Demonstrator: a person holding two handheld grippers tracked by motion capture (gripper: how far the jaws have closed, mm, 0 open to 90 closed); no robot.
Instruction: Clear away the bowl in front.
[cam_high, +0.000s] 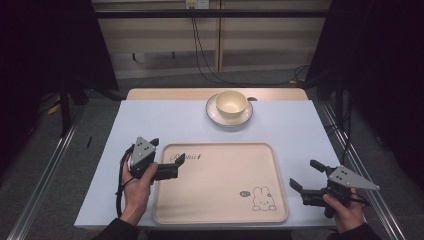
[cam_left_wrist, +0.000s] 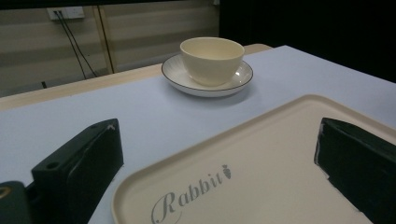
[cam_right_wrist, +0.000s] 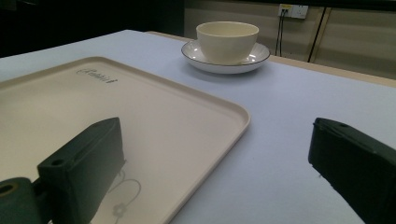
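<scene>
- A cream tray (cam_high: 220, 182) lay on the near half of the pale blue table (cam_high: 295, 130), printed with the word "Rabbit" near its far left corner and a small rabbit drawing (cam_high: 259, 198) toward its near right corner.
- A cream bowl (cam_high: 231, 102) stood upright on a white saucer (cam_high: 215, 114) with a dark rim, at the far middle of the table, well apart from the tray.
- The left gripper (cam_high: 167, 157) was held in the person's left hand (cam_high: 135, 187) at the tray's far left corner. Its jaws stood wide apart with nothing between them, one over the bare table beside the rim and the other over the tray.
- The right gripper (cam_high: 309, 176) was held in the person's right hand (cam_high: 345, 212) just off the tray's right edge. Its jaws were also spread wide and gripped nothing.
- In the right gripper view, one jaw hung over the tray near the rabbit drawing and the other over the table.
</scene>
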